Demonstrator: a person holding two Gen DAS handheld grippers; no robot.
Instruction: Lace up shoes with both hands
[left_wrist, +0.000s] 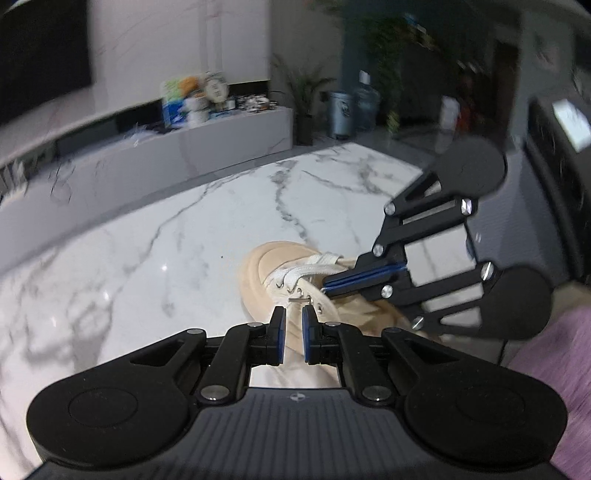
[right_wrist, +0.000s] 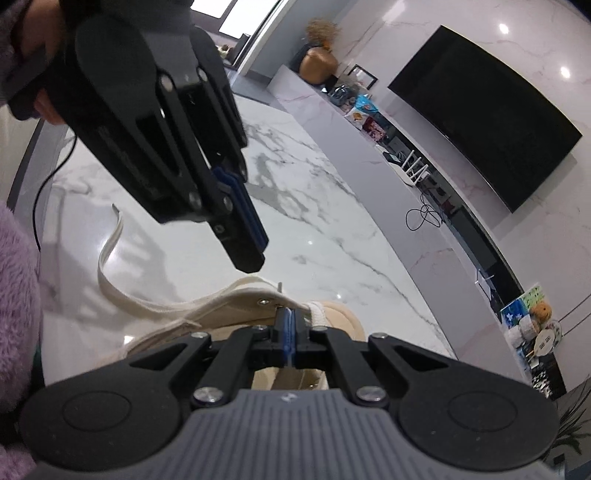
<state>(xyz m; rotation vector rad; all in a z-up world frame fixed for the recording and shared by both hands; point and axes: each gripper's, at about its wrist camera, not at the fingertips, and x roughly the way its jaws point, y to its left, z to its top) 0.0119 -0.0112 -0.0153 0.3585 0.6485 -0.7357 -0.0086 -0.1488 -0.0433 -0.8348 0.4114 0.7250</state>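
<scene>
A beige shoe (left_wrist: 258, 273) with white laces lies on the marble table, toe pointing away from me. In the left wrist view my left gripper (left_wrist: 293, 319) hovers just above the shoe's eyelet row, its blue pads a narrow gap apart with nothing gripped. My right gripper (left_wrist: 324, 287) reaches in from the right, shut on the lace end, and the metal aglet (left_wrist: 295, 300) pokes out ahead of its tips. In the right wrist view my right gripper (right_wrist: 289, 318) is shut over the shoe (right_wrist: 343, 317), with the left gripper (right_wrist: 251, 260) hanging above. A loose lace (right_wrist: 110, 258) trails left across the table.
The white marble table (left_wrist: 147, 258) stretches wide to the left and beyond the shoe. A person's purple fleece sleeve (right_wrist: 18, 280) and a thin black cable (right_wrist: 37, 206) are at the left. A low grey console (left_wrist: 166, 147) with clutter and a dark TV (right_wrist: 491, 110) stand behind.
</scene>
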